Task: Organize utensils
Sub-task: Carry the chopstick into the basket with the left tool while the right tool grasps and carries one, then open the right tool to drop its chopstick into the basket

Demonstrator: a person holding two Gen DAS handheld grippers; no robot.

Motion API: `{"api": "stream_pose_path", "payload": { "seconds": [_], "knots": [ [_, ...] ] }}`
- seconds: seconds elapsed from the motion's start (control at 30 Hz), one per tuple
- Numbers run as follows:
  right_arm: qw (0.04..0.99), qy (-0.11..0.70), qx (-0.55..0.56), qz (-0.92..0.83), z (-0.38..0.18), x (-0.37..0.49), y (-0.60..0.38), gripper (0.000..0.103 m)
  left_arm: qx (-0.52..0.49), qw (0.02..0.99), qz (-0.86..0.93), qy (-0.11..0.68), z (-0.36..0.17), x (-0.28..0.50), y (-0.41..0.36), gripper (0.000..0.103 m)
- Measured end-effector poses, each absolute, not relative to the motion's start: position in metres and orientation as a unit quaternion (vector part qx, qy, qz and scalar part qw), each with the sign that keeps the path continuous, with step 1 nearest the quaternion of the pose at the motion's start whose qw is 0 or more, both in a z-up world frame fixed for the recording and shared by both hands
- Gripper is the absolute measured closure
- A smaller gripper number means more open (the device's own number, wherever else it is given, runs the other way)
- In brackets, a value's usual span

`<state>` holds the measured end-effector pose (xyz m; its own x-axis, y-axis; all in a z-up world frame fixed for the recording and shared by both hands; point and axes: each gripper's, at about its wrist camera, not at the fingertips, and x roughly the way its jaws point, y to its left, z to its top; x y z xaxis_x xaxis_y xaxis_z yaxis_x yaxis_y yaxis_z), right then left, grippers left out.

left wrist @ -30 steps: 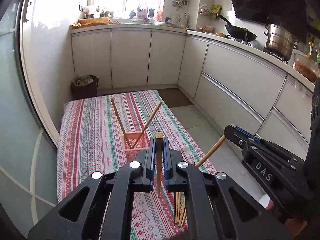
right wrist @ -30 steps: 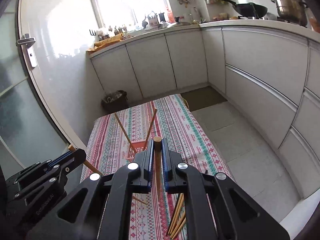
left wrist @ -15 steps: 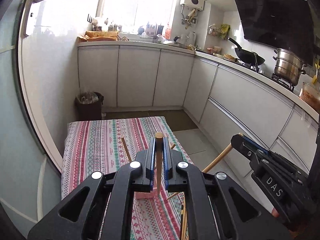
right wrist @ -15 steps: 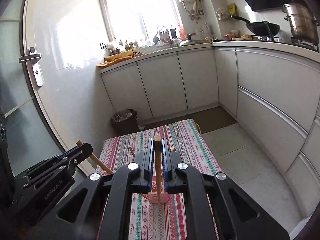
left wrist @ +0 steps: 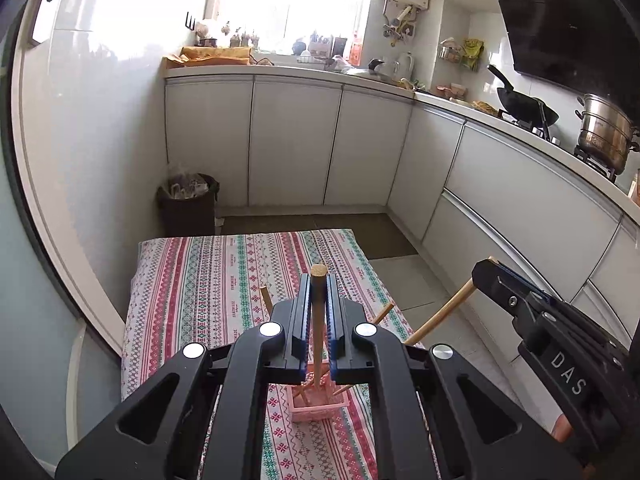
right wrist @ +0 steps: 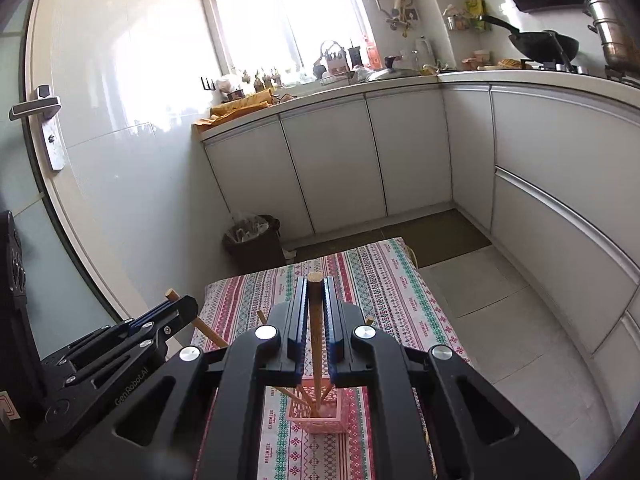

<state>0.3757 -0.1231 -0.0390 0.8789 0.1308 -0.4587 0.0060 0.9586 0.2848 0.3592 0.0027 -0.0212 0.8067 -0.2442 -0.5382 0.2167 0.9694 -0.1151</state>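
Wooden chopstick (left wrist: 318,320) | lower end hidden | pink basket (left wrist: 318,404) partly occluded

Daylit, window (left wrist: 288,4) blown out, wall glare, fisheye bending edges

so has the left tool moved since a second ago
Yes. The left tool has tilted upward: the window and cabinets sit lower in view, and the pink basket has dropped beneath its fingers.
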Motion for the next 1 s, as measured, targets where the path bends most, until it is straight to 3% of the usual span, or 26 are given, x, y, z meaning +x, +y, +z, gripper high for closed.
{"api": "stream_pose_path", "payload": {
  "seconds": [0.2, 0.43, 1.0],
  "knots": [
    [0.956, 0.255, 0.146, 0.032, -0.053, 0.386, -0.121, 0.095, -0.036, 0.944, -0.120, 0.304, -0.038, 0.371, 0.006, 0.095],
    [0.956, 0.255, 0.146, 0.031, -0.055, 0.391, -0.118, 0.095, -0.050, 0.949, -0.113, 0.289, -0.027, 0.369, 0.018, 0.082],
    [0.954, 0.263, 0.141, 0.025, -0.075, 0.407, -0.108, 0.095, -0.059, 0.961, -0.081, 0.259, -0.014, 0.361, 0.040, 0.081]
  ]
}}
